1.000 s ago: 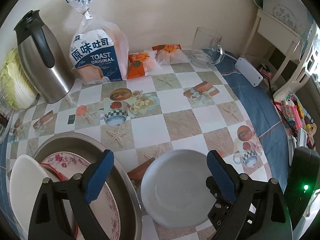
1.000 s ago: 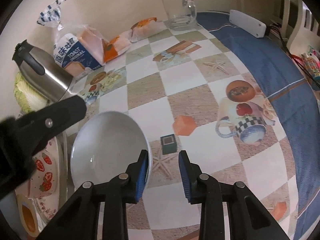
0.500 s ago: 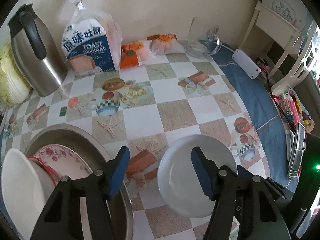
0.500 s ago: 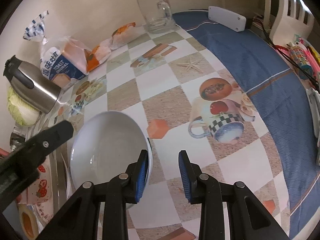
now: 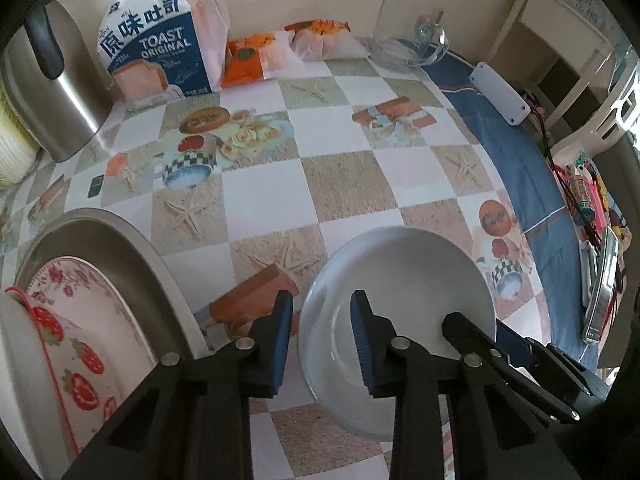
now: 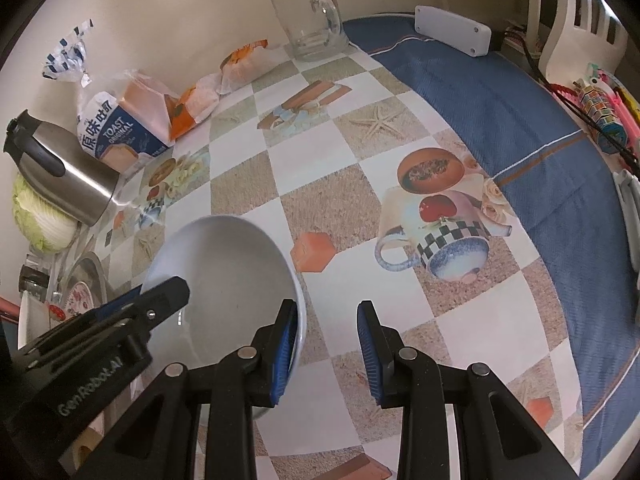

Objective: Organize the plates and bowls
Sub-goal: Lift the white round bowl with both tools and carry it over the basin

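Jaws of your left gripper [image 5: 320, 340] were closing, one on each side of the near rim of the white bowl [image 5: 400, 280]. The pads did not yet press on it, and a gap showed on both sides. The bowl sat on the checked tablecloth [image 5: 348, 184], directly ahead of those fingertips and slightly to their right.

Your right gripper [image 6: 326, 344] straddled the bowl's opposite rim. Its jaws stood partly apart, the inner pad just beside the rim and the outer pad clear of it, so it gripped nothing.

Left of your left gripper lay a metal basin [image 5: 132, 248]. It held a floral plate [image 5: 80, 292] and a strawberry-patterned bowl [image 5: 40, 360].

Far ahead, against the wall, stood a bag of toast [image 5: 156, 48]. A steel kettle [image 5: 52, 92] stood to its left and orange packets [image 5: 256, 56] to its right. A glass mug [image 5: 412, 40] sat farther right, at the edge of the blue cloth [image 5: 528, 184].
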A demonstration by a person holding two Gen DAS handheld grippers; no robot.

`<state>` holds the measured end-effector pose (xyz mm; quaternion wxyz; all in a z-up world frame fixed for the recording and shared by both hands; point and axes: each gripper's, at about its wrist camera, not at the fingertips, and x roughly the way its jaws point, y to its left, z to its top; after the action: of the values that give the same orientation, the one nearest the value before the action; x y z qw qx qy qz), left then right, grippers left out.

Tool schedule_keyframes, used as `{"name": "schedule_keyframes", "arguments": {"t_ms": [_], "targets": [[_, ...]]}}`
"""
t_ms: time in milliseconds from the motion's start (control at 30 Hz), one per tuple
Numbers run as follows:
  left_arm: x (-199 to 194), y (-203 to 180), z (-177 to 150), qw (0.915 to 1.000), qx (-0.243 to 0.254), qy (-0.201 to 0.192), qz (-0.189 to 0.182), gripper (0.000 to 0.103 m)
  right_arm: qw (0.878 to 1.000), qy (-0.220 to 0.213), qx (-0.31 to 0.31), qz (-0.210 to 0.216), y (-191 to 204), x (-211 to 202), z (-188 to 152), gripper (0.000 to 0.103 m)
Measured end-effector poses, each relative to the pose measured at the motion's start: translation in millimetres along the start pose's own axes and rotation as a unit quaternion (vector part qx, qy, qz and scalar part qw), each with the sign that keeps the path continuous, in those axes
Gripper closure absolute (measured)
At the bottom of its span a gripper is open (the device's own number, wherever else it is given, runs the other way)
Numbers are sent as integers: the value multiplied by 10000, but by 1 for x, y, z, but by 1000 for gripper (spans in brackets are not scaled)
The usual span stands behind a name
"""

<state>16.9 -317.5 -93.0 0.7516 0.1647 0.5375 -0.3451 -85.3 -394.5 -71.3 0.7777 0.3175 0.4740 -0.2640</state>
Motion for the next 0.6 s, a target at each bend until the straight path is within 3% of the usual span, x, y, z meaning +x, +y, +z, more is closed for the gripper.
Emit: {"name": "schedule_keyframes", "arguments": {"t_ms": [433,600], "targets": [[7,-3,-1,10000,85,0,33,78,9997,199,-31,140,5,8,-2,73],[6,2,-1,10000,29,-1,-56,89,9994,240,-52,250,9,7,-3,85]]}}
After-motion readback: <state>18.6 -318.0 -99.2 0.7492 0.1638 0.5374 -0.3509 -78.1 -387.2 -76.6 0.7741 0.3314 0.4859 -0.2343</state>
